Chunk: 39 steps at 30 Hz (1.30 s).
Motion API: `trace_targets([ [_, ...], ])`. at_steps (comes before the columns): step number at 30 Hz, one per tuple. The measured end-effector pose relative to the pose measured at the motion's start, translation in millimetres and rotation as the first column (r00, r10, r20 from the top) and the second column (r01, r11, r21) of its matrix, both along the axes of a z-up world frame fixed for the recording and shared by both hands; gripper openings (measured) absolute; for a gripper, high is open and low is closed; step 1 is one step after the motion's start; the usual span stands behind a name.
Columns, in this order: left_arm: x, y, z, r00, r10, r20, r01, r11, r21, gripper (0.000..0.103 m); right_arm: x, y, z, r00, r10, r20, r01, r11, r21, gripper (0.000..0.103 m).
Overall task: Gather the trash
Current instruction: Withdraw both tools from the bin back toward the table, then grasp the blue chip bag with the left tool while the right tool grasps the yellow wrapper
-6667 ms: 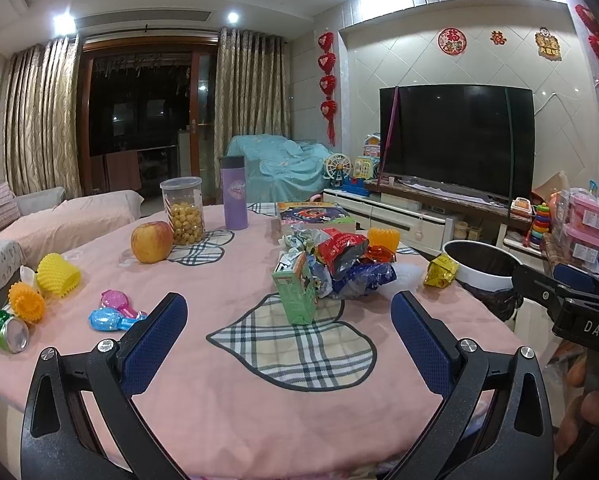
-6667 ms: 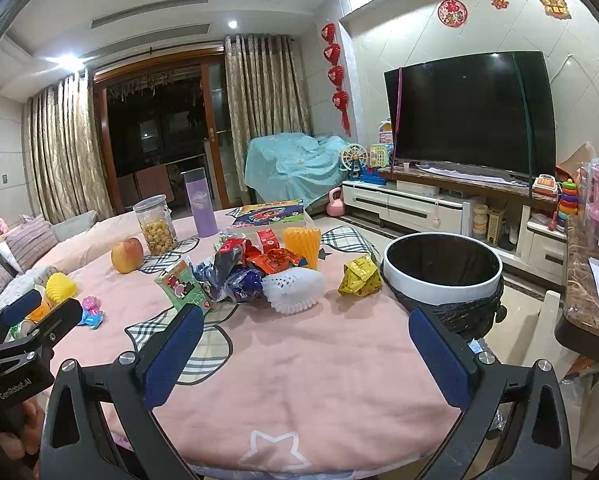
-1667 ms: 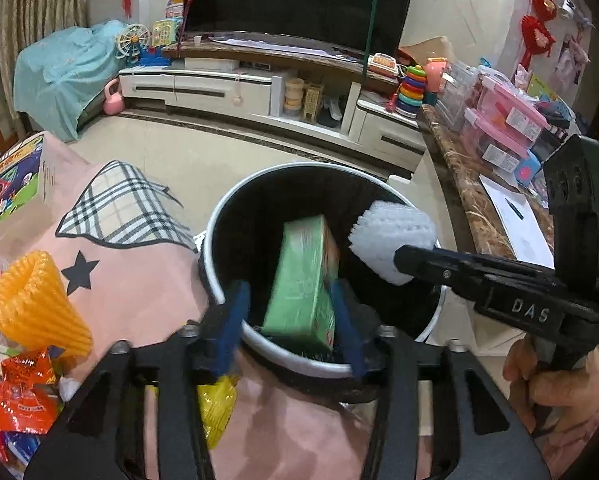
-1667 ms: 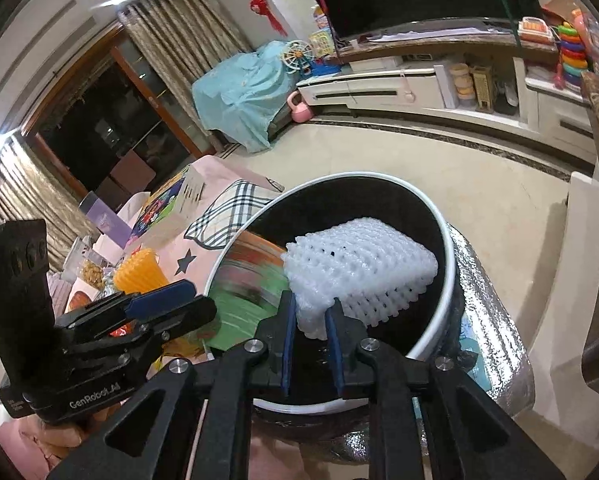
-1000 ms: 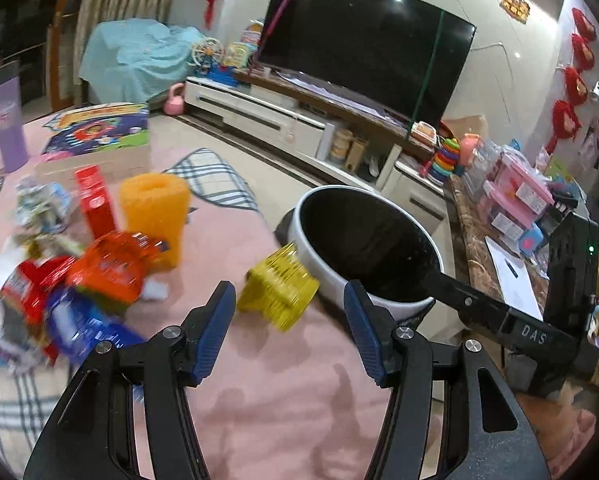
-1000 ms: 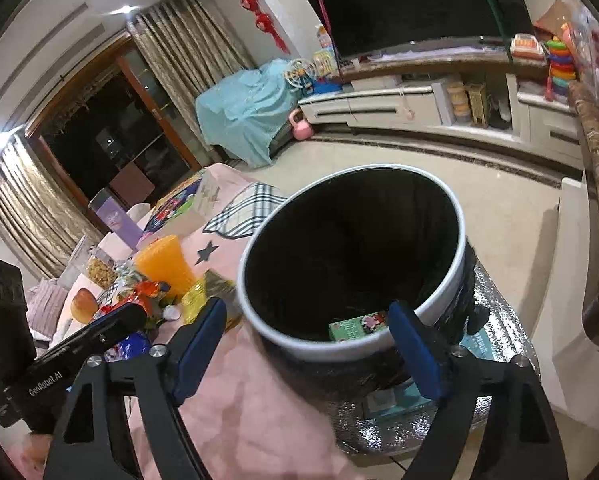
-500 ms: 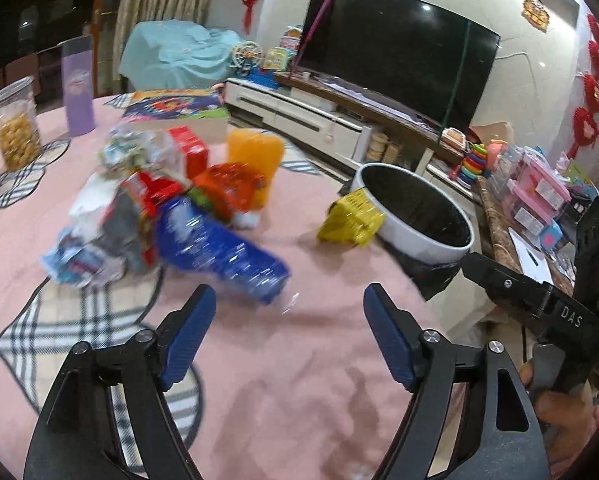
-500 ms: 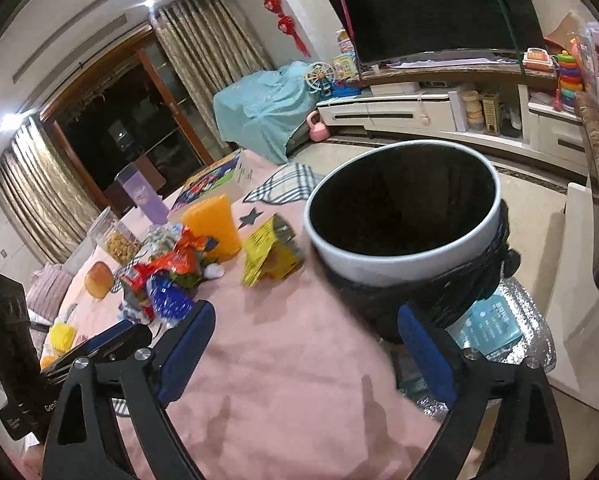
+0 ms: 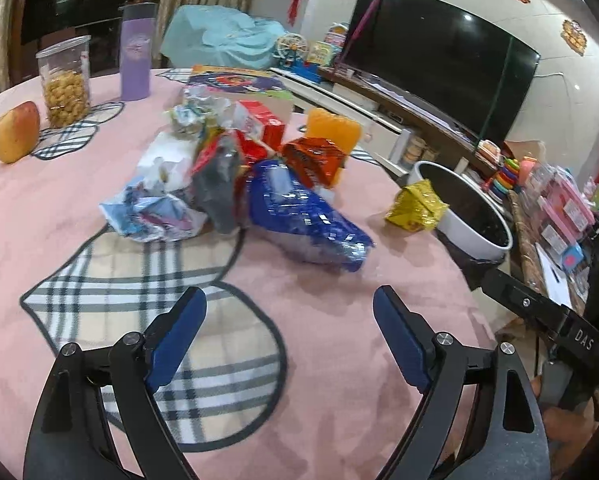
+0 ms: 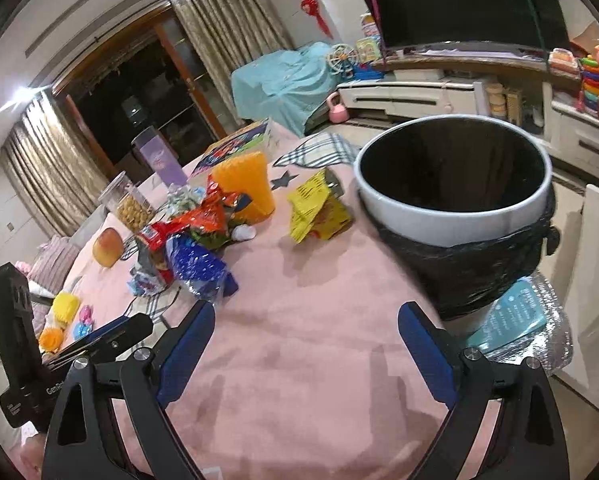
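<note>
Between pickups: both claws empty, hovering over the pink tablecloth [image 9: 399, 280]. Left gripper [image 9: 289, 306] opening wide, nothing between its blue pads, aimed at the blue wrapper [image 9: 307, 216] on the near side of the trash pile [image 9: 219, 168]. Right gripper [image 10: 305, 324] spread wide and empty, with the yellow packet [image 10: 317, 208] farther off, just left of the bin [image 10: 455, 204] at the table's right edge. Next move, by judgement: lowering each claw over a wrapper and closing on thin, crinkly foil without dragging the cloth. Bin contents hidden in its dark interior. Pile items overlapped and partly blurred, hard to tell apart. Apple [image 9: 15, 132] and snack jar [image 9: 65, 80] at far left, probably not trash.
</note>
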State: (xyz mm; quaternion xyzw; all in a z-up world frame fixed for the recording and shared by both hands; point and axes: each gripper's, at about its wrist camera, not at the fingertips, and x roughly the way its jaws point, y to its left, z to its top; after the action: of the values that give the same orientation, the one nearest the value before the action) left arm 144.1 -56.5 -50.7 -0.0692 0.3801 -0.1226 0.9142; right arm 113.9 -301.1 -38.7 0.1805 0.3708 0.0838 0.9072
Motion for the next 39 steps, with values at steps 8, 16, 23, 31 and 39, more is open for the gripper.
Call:
trace_targets([
  [8,-2,10,-8,0.996,0.080,0.032,-0.082,0.995,0.052,0.088,12,7,-5,1.000,0.009,0.005,-0.009,1.000,-0.010,0.094],
  [16,10,0,-14,0.999,0.035,-0.005,-0.035,0.995,0.098,0.088,36,6,-9,1.000,0.007,0.010,-0.007,1.000,0.003,0.093],
  [23,30,-6,-6,0.999,-0.008,-0.044,0.008,1.000,0.011,0.088,73,-6,-16,0.999,0.001,-0.032,0.002,0.995,0.103,0.075],
  [31,63,-29,-7,0.999,-0.030,-0.044,0.030,0.999,-0.013,0.074,89,-16,-31,0.998,-0.013,-0.067,0.022,0.990,0.141,0.016],
  [39,61,-29,-15,0.996,-0.071,-0.061,0.069,0.997,-0.038,0.036,64,-19,-24,0.999,0.006,-0.037,0.000,0.990,0.143,0.016],
])
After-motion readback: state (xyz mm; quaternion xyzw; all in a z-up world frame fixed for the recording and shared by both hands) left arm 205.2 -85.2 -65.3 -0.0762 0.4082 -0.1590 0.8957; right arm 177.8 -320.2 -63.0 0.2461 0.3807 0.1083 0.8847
